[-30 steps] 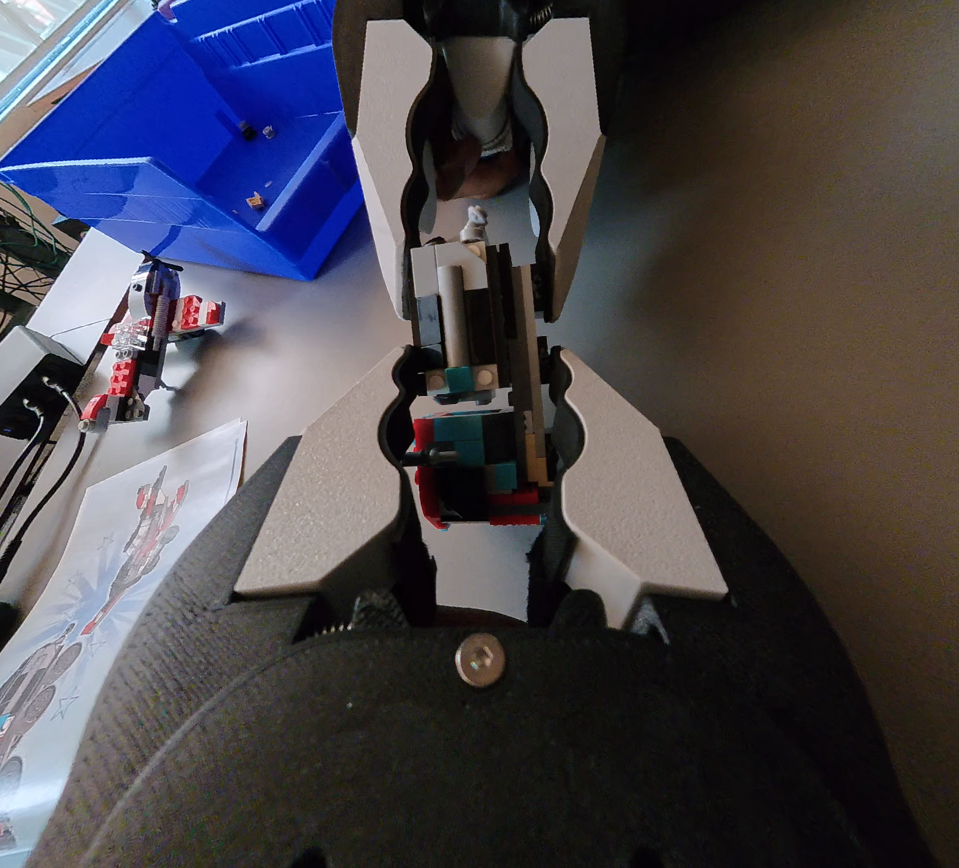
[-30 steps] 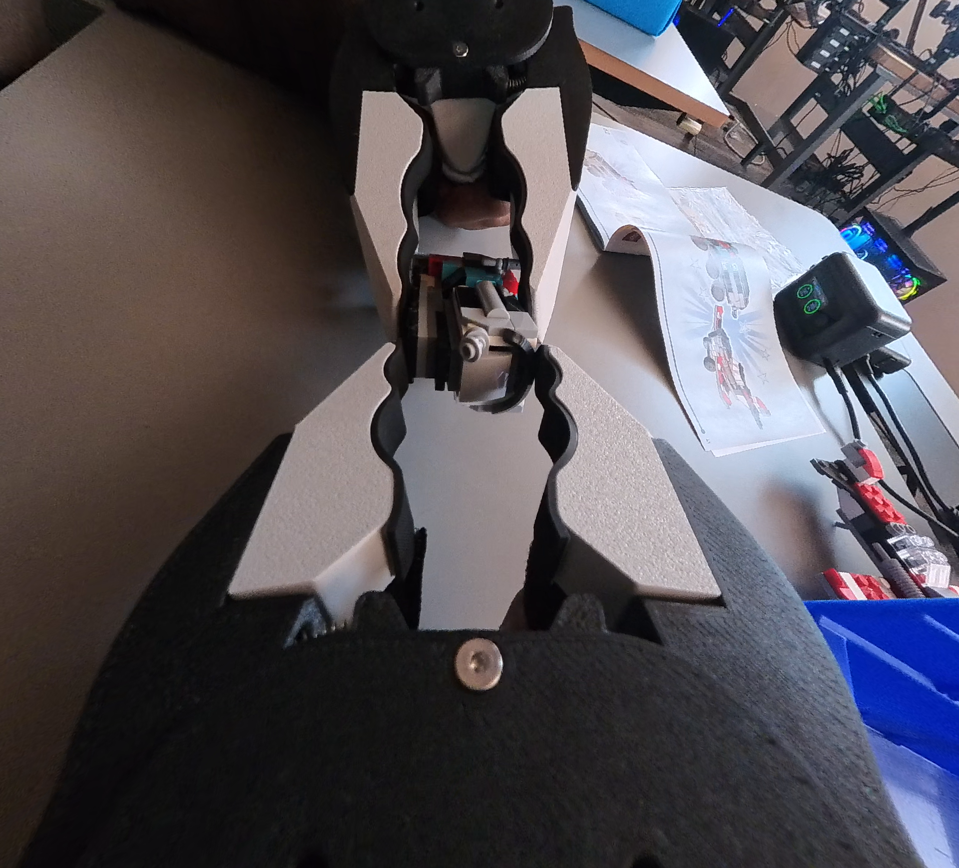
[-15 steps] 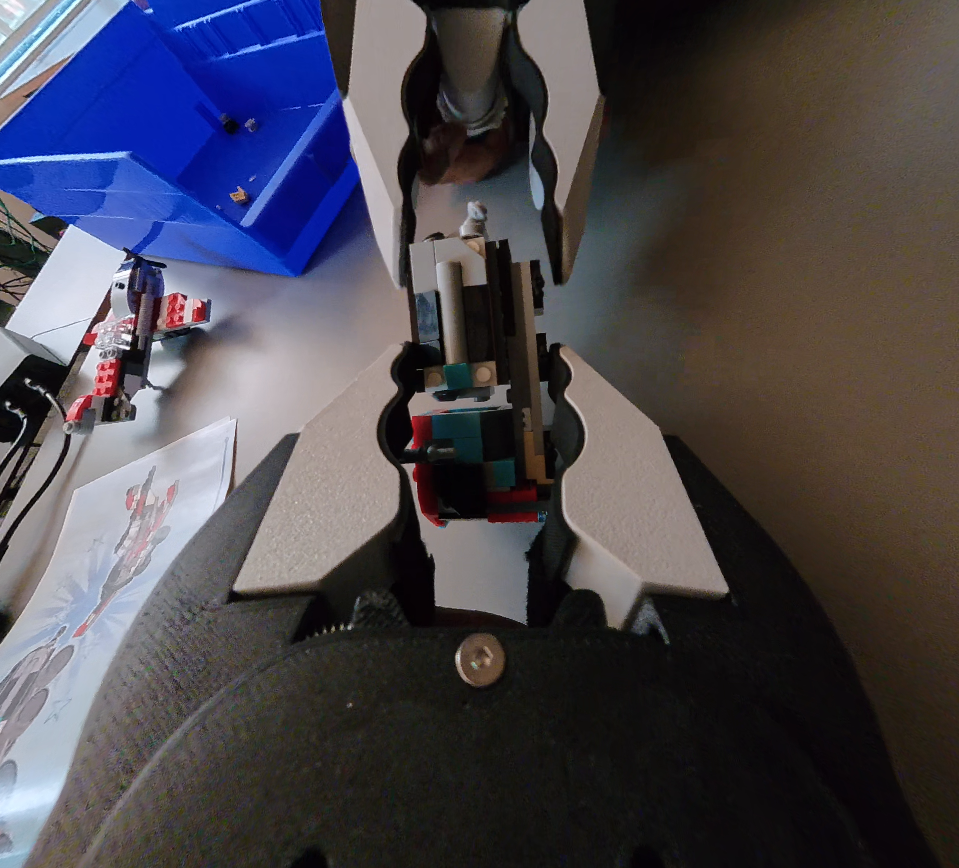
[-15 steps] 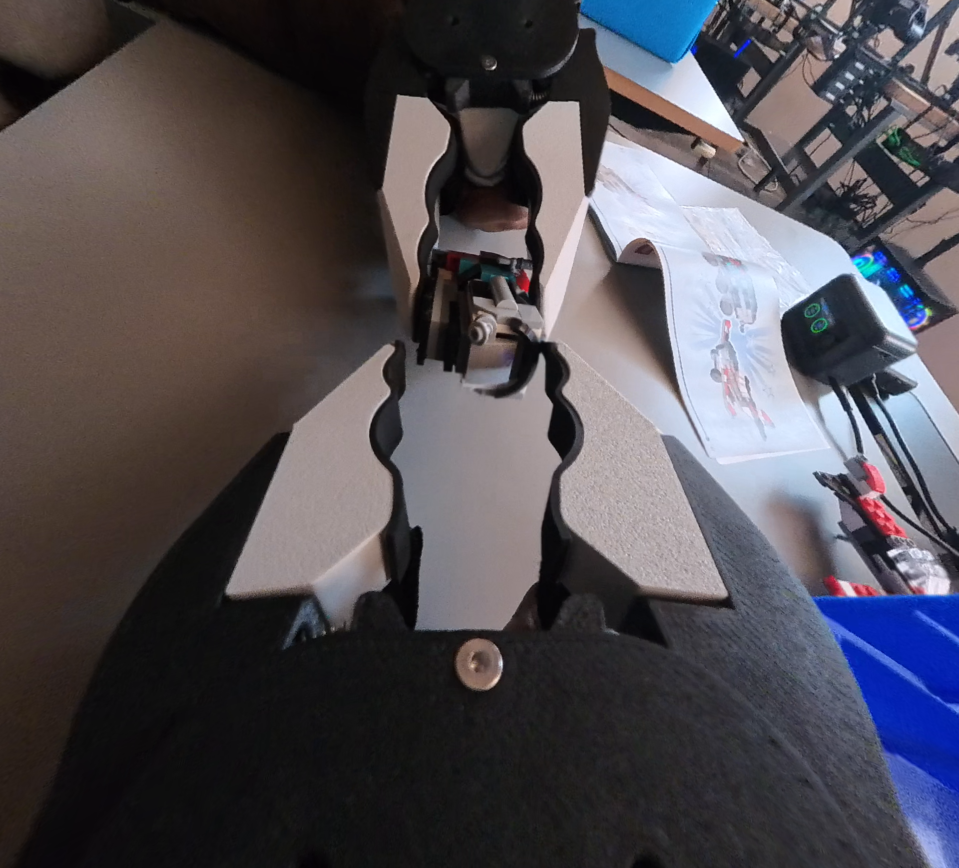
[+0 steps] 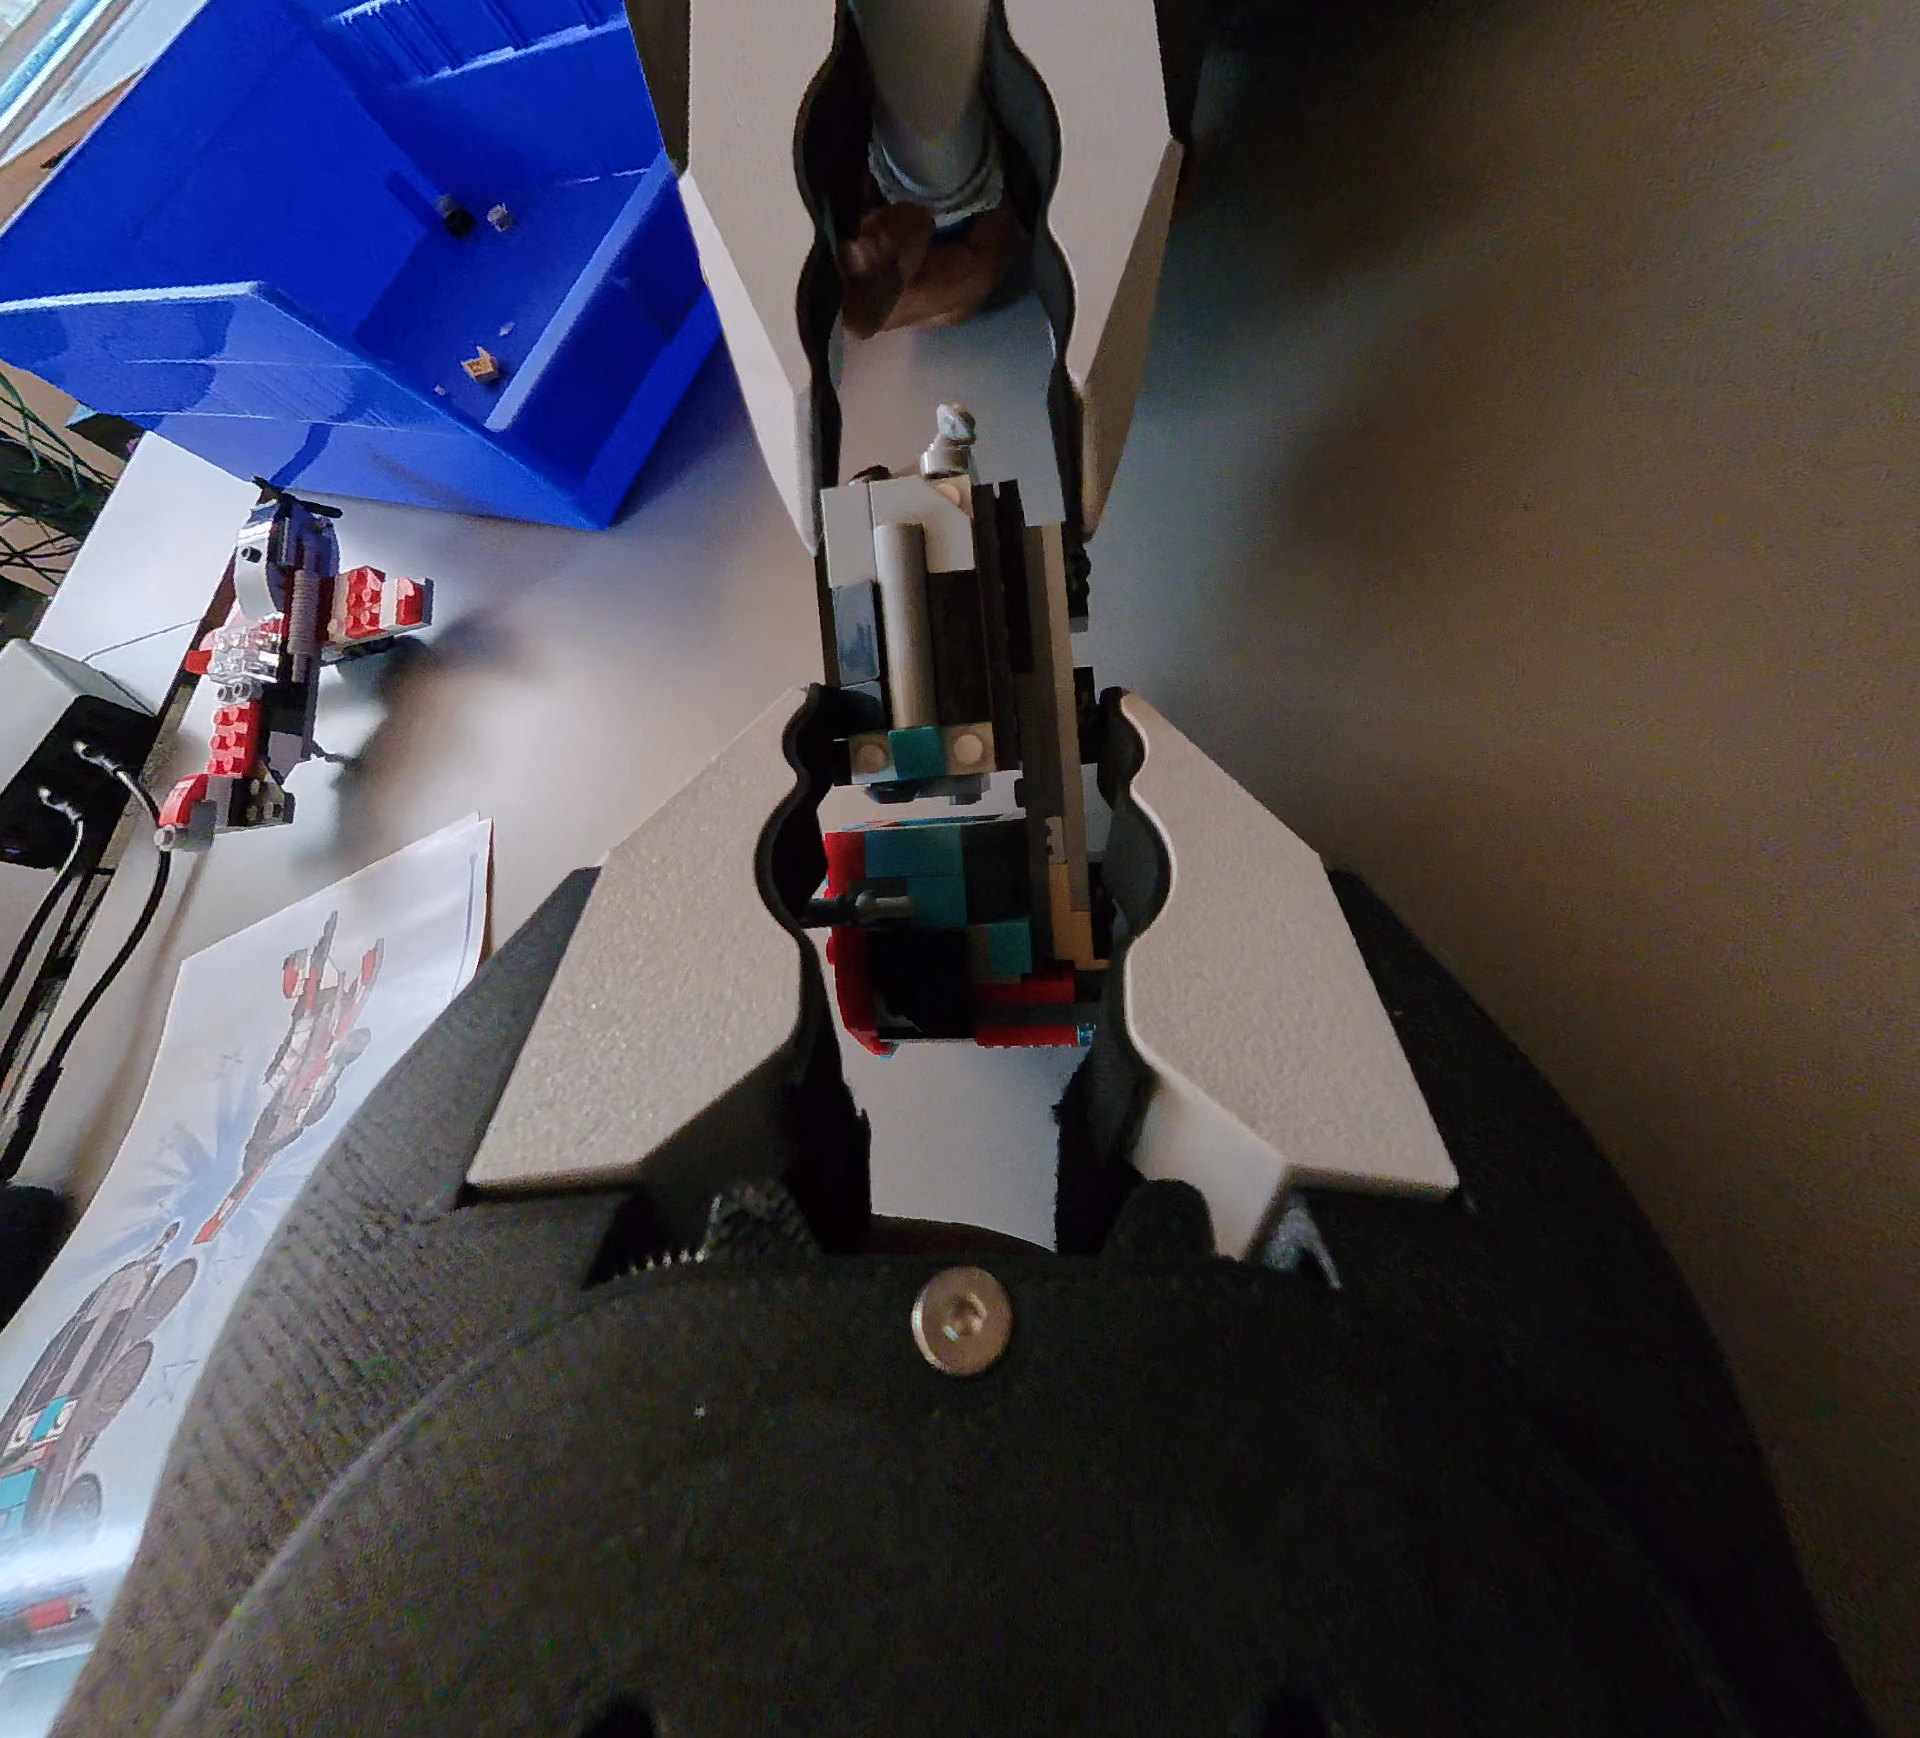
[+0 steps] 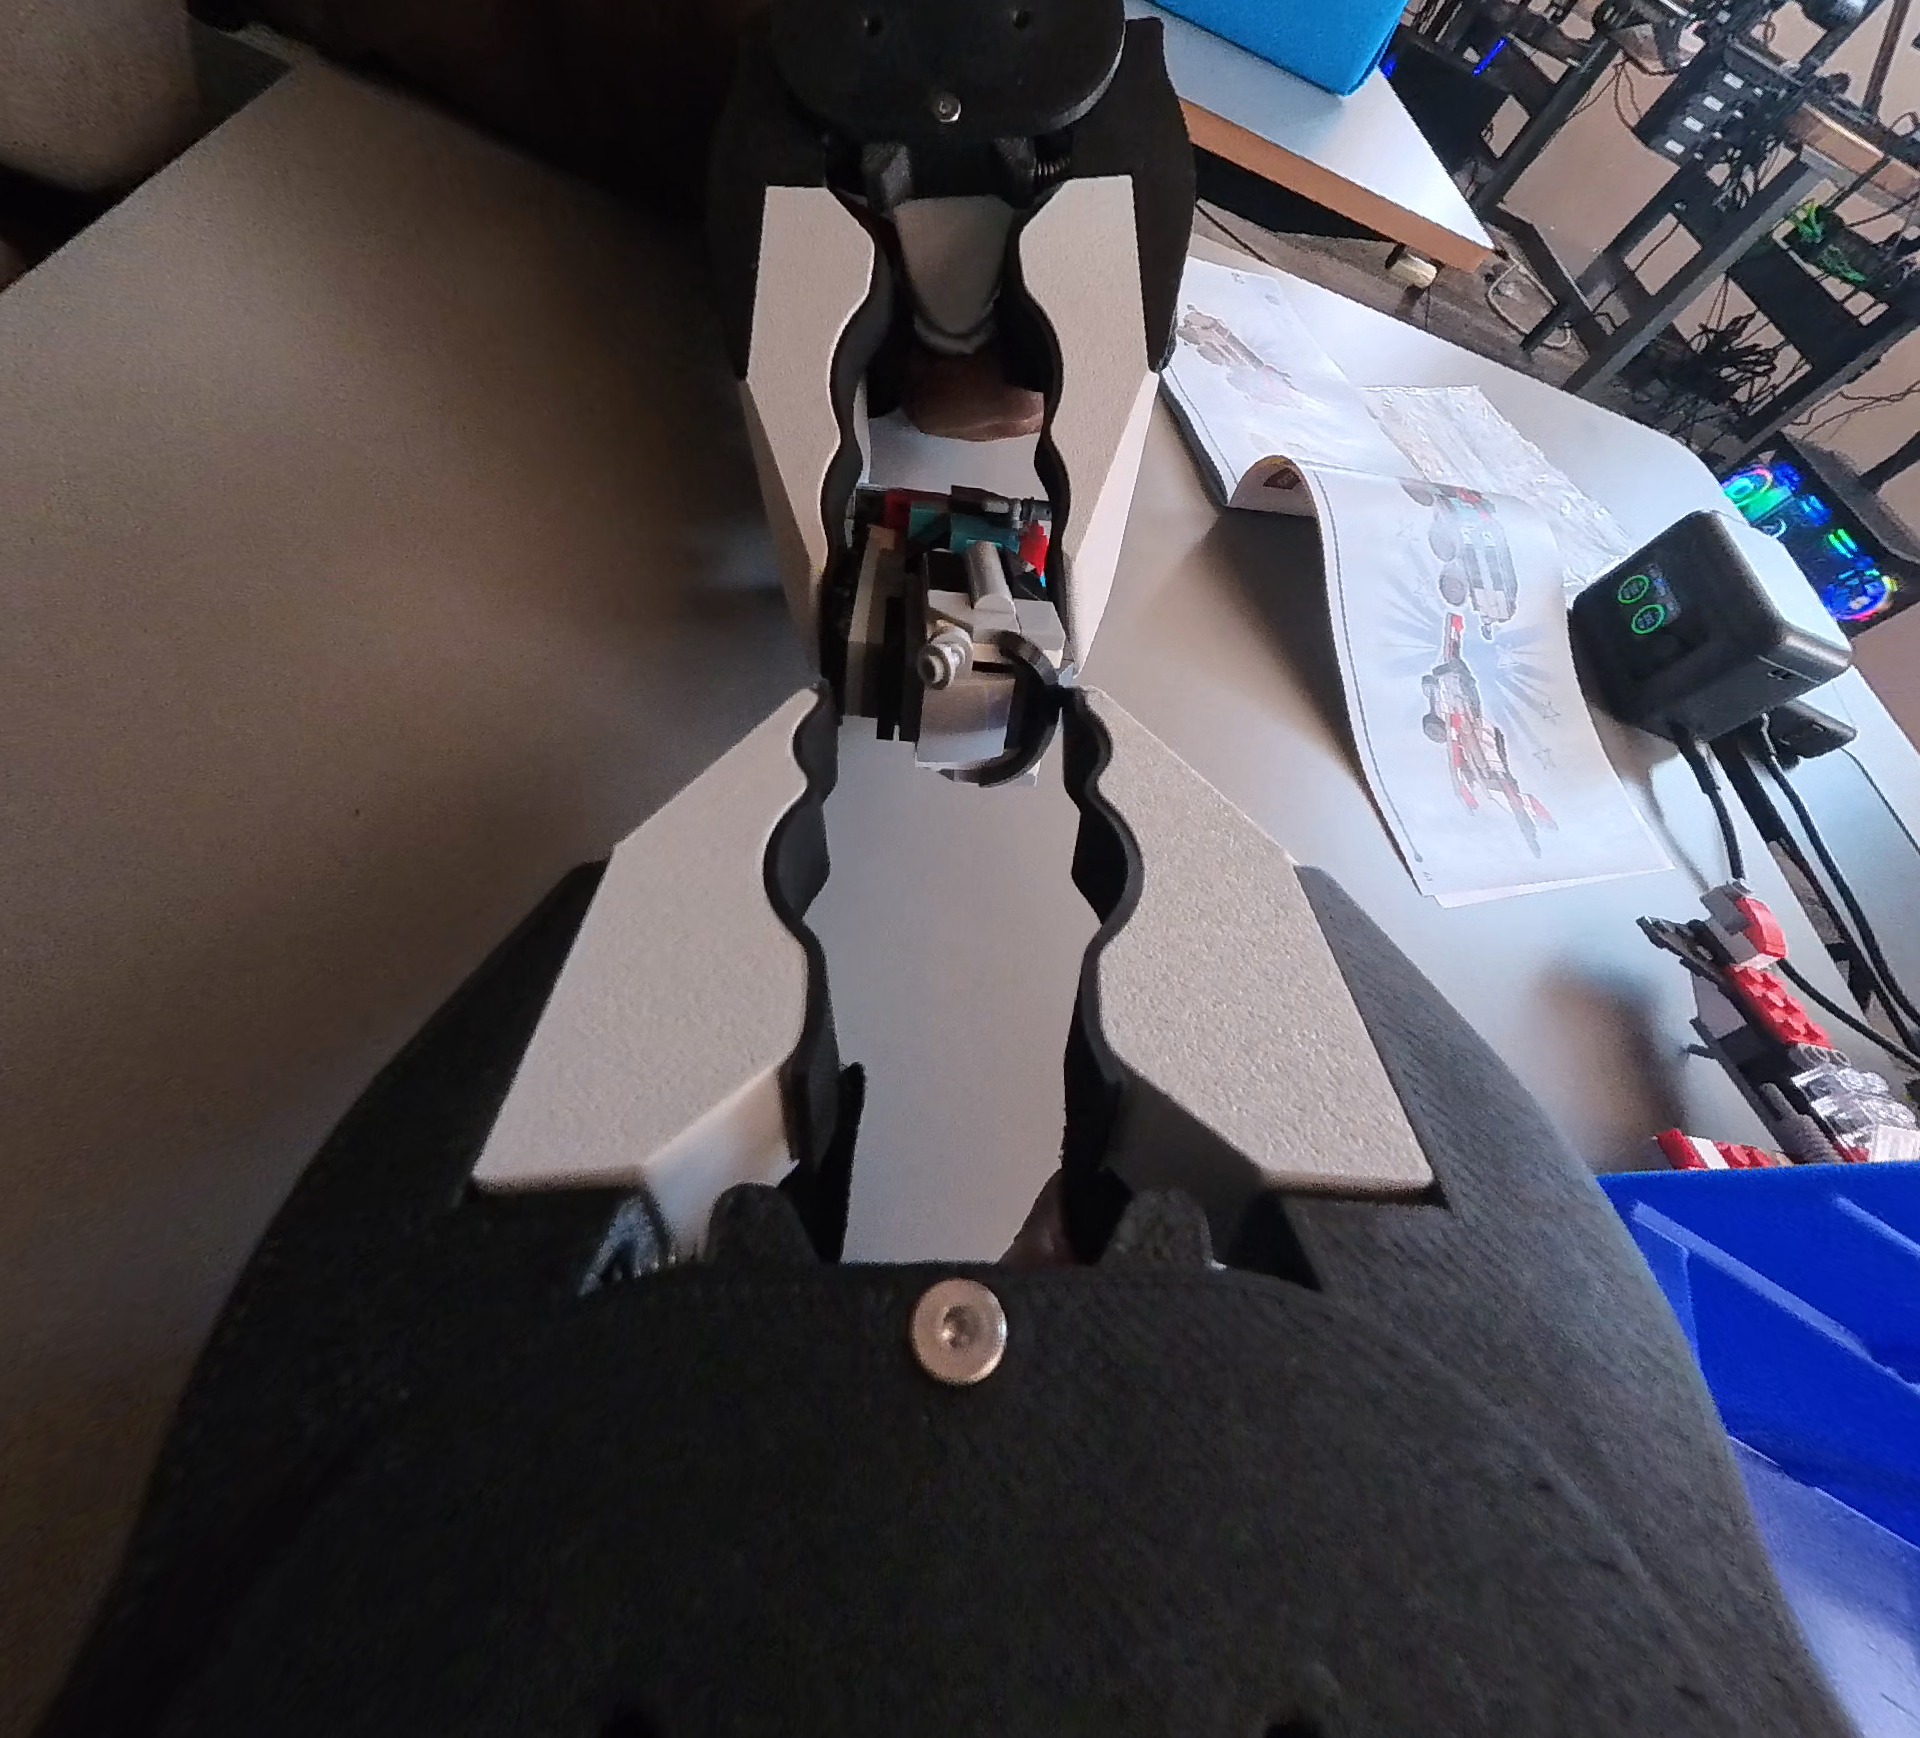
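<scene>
Brick model [image 5: 961, 753] — grey, black, teal, red, long, narrow

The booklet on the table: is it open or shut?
Open: the booklet lies spread on the table, one printed page curling upward.
</scene>
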`<state>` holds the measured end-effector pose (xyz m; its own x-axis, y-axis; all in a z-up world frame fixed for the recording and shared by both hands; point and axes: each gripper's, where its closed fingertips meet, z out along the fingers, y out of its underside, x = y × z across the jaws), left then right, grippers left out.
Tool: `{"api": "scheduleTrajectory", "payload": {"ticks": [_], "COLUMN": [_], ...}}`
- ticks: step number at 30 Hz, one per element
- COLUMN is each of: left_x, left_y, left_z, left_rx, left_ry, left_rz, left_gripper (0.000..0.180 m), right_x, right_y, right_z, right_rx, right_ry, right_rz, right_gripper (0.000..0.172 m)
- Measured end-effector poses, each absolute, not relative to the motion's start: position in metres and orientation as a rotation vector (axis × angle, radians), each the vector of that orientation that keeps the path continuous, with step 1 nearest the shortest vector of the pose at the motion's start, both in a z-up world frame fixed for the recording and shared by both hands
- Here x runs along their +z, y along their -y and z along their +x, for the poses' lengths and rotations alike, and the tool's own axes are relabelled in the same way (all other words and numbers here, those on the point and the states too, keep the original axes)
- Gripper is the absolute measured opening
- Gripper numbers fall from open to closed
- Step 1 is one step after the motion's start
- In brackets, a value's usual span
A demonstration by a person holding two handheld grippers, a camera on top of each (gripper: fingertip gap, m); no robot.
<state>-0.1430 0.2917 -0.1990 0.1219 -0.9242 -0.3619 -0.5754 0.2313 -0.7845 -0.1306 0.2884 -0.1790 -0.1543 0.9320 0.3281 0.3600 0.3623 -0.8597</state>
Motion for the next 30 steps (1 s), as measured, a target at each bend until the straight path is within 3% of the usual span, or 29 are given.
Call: {"api": "scheduleTrajectory", "payload": {"ticks": [2,30], "left_x": [-0.1991,-0.1976], "left_y": [-0.2907,-0.2943], "left_z": [-0.1427,-0.1426], "left_rx": [-0.464,-0.462], "left_ry": [-1.569,-1.557], "left_rz": [-1.449,-1.453], "left_gripper": [0.052,0.049], "right_x": [-0.1769,-0.1754], "right_y": [-0.2906,-0.2930], "right_z": [-0.1304,-0.1322], "right_rx": [0.777,0.701], "right_ry": [1.691,1.696], "right_rz": [-1.155,-1.108], "right_gripper": [0.037,0.034]}}
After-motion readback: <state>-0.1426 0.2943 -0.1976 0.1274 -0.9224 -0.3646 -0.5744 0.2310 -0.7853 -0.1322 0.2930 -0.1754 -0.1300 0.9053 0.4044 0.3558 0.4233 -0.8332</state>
